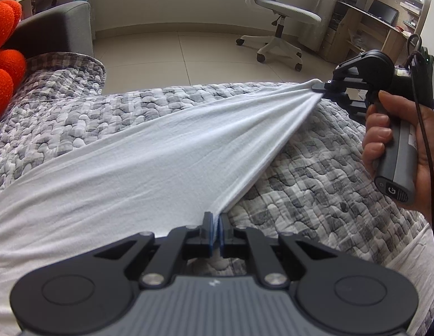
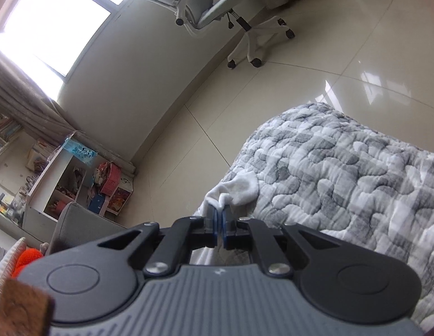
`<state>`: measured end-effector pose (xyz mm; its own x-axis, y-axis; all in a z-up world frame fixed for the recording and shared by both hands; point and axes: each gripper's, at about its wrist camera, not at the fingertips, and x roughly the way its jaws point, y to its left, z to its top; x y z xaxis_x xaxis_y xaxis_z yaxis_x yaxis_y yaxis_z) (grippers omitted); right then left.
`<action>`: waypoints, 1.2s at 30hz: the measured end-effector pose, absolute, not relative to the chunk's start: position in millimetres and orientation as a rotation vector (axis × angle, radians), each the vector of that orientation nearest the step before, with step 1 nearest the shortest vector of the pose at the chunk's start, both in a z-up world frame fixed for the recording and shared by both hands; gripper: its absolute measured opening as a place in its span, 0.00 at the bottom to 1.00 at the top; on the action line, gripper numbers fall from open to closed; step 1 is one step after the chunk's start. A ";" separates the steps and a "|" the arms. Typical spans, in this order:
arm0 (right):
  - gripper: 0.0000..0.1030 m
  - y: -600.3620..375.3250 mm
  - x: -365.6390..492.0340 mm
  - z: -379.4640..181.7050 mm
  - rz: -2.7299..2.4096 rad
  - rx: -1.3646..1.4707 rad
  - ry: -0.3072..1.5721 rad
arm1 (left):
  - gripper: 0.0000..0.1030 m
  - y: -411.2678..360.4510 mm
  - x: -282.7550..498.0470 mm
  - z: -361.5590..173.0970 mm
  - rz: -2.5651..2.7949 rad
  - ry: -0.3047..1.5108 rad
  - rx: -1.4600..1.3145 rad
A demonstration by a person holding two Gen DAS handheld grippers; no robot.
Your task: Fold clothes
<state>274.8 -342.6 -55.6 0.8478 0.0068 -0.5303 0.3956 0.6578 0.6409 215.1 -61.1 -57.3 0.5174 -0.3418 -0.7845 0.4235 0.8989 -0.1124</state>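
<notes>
Over the quilted bed (image 1: 315, 168), white shirt (image 1: 161, 154) stretched taut between left hand-held gripper (image 1: 216, 224) and right hand-held gripper (image 1: 319, 86), both clamped on its edge.

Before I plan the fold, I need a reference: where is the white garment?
In the left wrist view the white garment stretches over the grey quilted cover, pinched between the left gripper near the bottom and the right gripper at upper right.

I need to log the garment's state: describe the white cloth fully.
The cloth is plain white, thin, soft knit by its look. It lies spread on the grey quilt, one edge lifted and pulled taut between the left tongs and right tongs, both shut on it. Folds fan out from the right grip; a bunched end pokes past it.
</notes>
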 end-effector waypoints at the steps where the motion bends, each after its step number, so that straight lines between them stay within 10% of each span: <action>1: 0.05 -339.5 275.9 -51.7 -0.233 0.796 0.523 | 0.05 -61.5 214.9 -57.1 -0.460 0.918 0.100; 8: 0.05 -288.6 292.6 -48.0 -0.283 0.326 0.621 | 0.05 -61.5 214.5 -56.4 -0.462 0.918 0.105; 23: 0.09 -336.0 277.2 -59.8 -0.216 0.819 0.597 | 0.05 -62.3 213.2 -57.1 -0.463 0.915 0.119; 31: 0.09 -306.5 284.9 -41.4 -0.251 0.539 0.668 | 0.06 -53.4 218.6 -52.8 -0.479 0.948 0.072; 36: 0.10 -317.1 287.3 -51.7 -0.213 0.585 0.690 | 0.35 -15.2 229.7 -36.7 -0.446 0.934 -0.074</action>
<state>287.3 -317.1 -51.7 0.7576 0.0042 -0.6527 0.3709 0.8200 0.4359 229.7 -15.2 -36.7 0.5104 -0.4021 -0.7602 0.3385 0.9065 -0.2522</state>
